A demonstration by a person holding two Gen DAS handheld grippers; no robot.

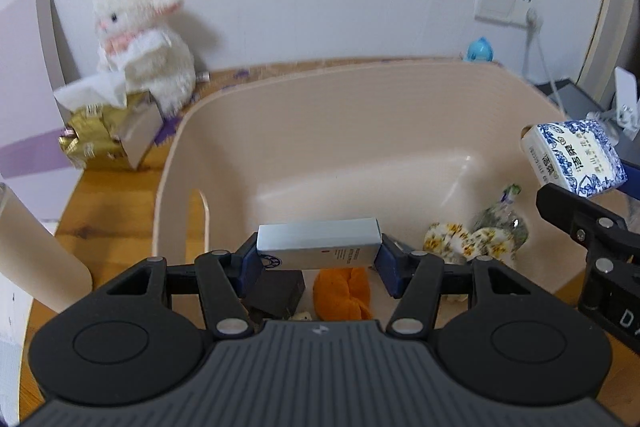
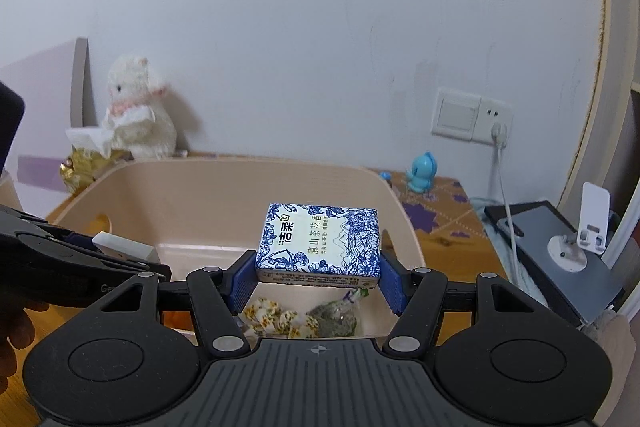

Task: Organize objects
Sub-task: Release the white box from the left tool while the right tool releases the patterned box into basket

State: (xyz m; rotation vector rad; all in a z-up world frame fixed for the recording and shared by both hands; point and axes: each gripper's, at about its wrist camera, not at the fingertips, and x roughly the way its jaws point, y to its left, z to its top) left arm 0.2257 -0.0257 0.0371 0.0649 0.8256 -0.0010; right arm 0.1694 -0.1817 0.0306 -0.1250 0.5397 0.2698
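1. Left gripper (image 1: pixel 319 259): jaws clamped on ends of a long silver-white box (image 1: pixel 318 244), held level above near part of beige bin (image 1: pixel 360 115).
2. Right gripper (image 2: pixel 318 279): jaws closed on blue-white floral tissue pack (image 2: pixel 319 239), held over the bin's right side.
3. Bin sits on wooden tabletop (image 1: pixel 108 211); inside it: orange cloth item (image 1: pixel 343 293), dark box (image 1: pixel 278 293), yellow-flowered wrapped pieces (image 1: pixel 466 243), clear packet (image 1: pixel 502 223).
4. White plush rabbit (image 1: pixel 140 39) and gold tissue box (image 1: pixel 96 135) behind bin, left; small blue toy (image 2: pixel 422 173) at back right, by the wall.
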